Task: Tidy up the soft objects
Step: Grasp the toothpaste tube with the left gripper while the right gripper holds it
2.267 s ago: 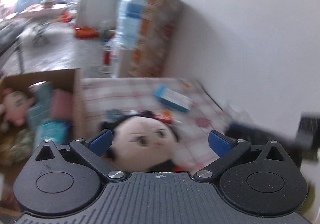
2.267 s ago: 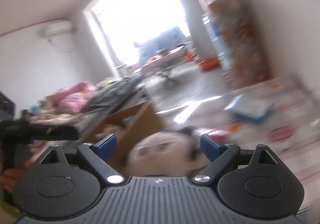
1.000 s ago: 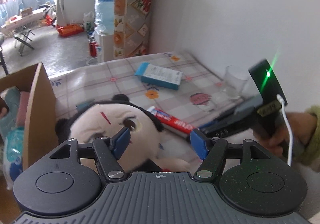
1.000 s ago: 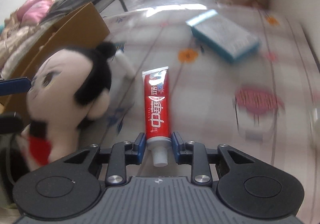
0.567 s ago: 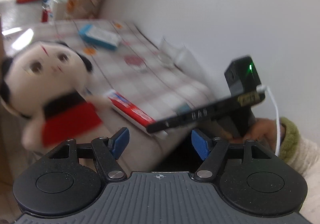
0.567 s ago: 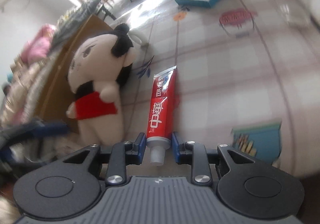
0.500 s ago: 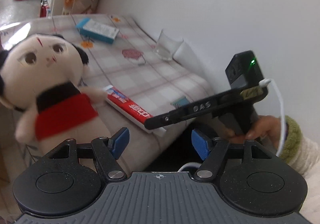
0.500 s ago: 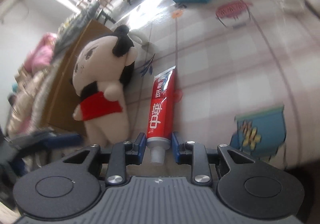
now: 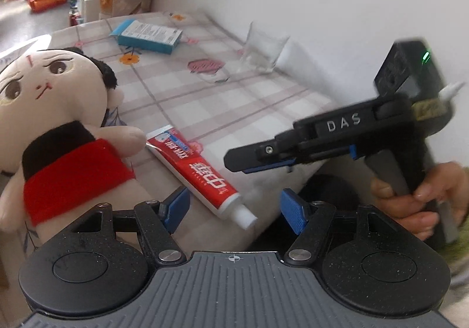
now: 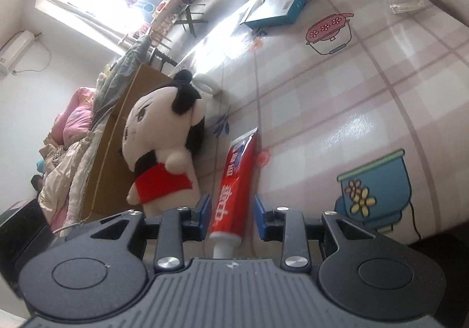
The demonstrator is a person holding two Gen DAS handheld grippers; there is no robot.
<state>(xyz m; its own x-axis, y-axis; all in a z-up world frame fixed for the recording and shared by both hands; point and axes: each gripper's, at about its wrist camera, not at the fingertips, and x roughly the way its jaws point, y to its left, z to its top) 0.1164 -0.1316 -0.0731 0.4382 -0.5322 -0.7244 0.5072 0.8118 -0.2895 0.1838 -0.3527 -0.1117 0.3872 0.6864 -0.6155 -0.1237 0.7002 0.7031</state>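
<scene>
A plush doll (image 9: 58, 111) with black hair and a red top stands on the checked tablecloth (image 9: 234, 99), beside a cardboard box (image 10: 117, 134). Just right of the doll (image 10: 164, 146), a red toothpaste tube (image 9: 199, 172) lies flat with its white cap at the table's near edge. My right gripper (image 10: 231, 211) straddles the cap end of the tube (image 10: 234, 187). Its jaws are opening, and a gap shows beside the right pad. My left gripper (image 9: 234, 208) hovers open over the cap end with nothing gripped. From the left wrist view the right gripper (image 9: 243, 161) is seen side-on, held by a hand (image 9: 410, 190).
A blue box (image 9: 146, 35) lies far back on the table. A clear glass (image 9: 263, 49) stands by the white wall. The table edge drops off just under both grippers. Bedding and clothes pile up left of the cardboard box.
The right gripper's pads have spread away from the toothpaste tube they were shut on, and its view has rolled. The left gripper has sunk closer to the tube's cap end.
</scene>
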